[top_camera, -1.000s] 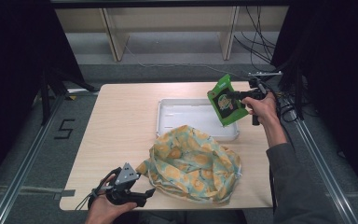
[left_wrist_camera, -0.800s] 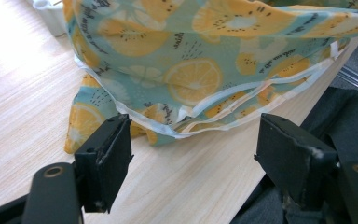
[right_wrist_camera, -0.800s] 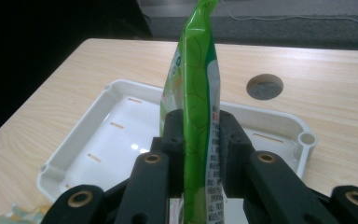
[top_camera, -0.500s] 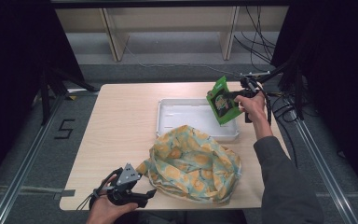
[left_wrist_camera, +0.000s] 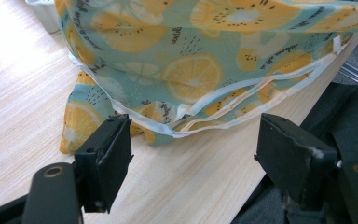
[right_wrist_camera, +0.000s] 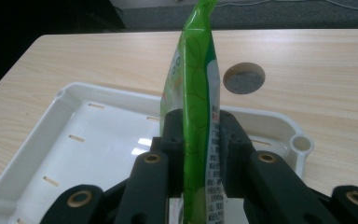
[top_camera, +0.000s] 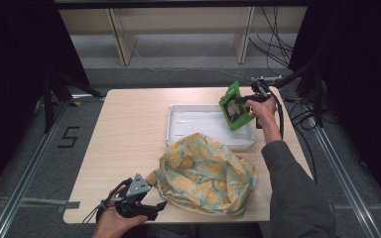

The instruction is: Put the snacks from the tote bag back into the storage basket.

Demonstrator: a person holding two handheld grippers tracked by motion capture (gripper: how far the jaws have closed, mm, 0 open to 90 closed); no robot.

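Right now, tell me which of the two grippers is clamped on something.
The right gripper, above the white tray: its jaws pinch the green packet. The left gripper stands open by the lemon-print cloth bag, gripping nothing.

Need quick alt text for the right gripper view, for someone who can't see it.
The right hand-held gripper is shut on a green snack pouch, held upright and edge-on above a white tray. The tray sits on a light wooden table.
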